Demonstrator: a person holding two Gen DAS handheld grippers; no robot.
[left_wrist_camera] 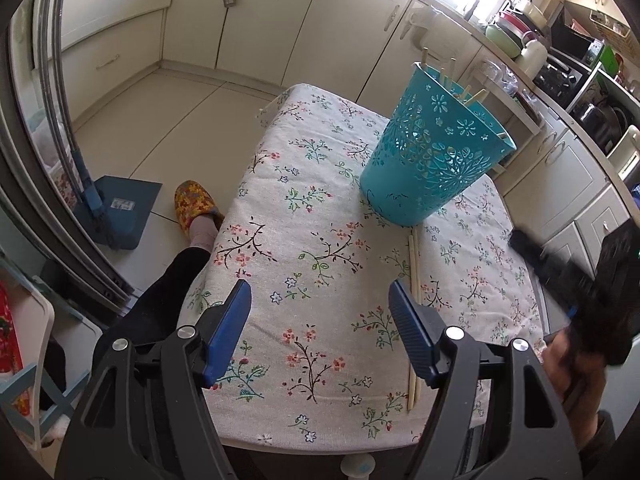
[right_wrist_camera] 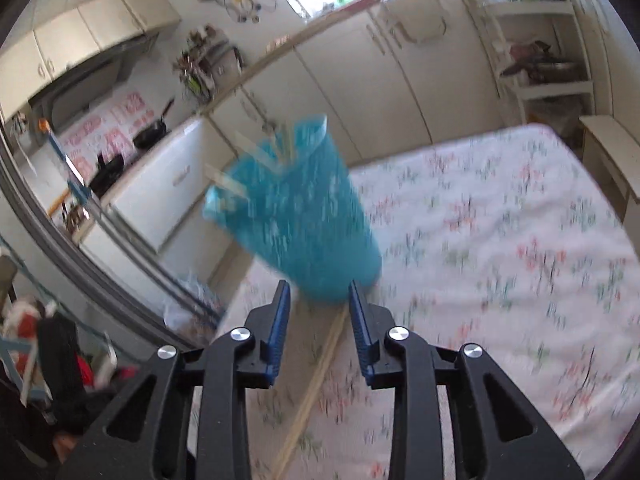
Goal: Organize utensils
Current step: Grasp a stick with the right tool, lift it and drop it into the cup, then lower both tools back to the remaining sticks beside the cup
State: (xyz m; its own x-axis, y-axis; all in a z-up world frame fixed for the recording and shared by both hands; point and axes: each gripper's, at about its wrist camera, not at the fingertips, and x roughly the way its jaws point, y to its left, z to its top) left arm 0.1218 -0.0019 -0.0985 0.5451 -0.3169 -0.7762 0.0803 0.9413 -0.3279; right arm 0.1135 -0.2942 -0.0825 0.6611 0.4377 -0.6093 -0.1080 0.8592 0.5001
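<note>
A teal perforated basket stands on the flowered tablecloth with several wooden chopsticks sticking out of its top. A pair of chopsticks lies on the cloth in front of the basket, partly behind my left gripper's right finger. My left gripper hovers open over bare cloth, holding nothing. In the blurred right wrist view my right gripper stands partly open just before the basket. The loose chopsticks lie on the cloth below its gap, untouched by the pads. It shows as a dark blur at the right.
Cream kitchen cupboards ring the table. A blue dustpan and broom rest on the floor at left, beside a person's leg and flowered slipper. A white shelf rack stands past the table's far corner. Dishes crowd the counter.
</note>
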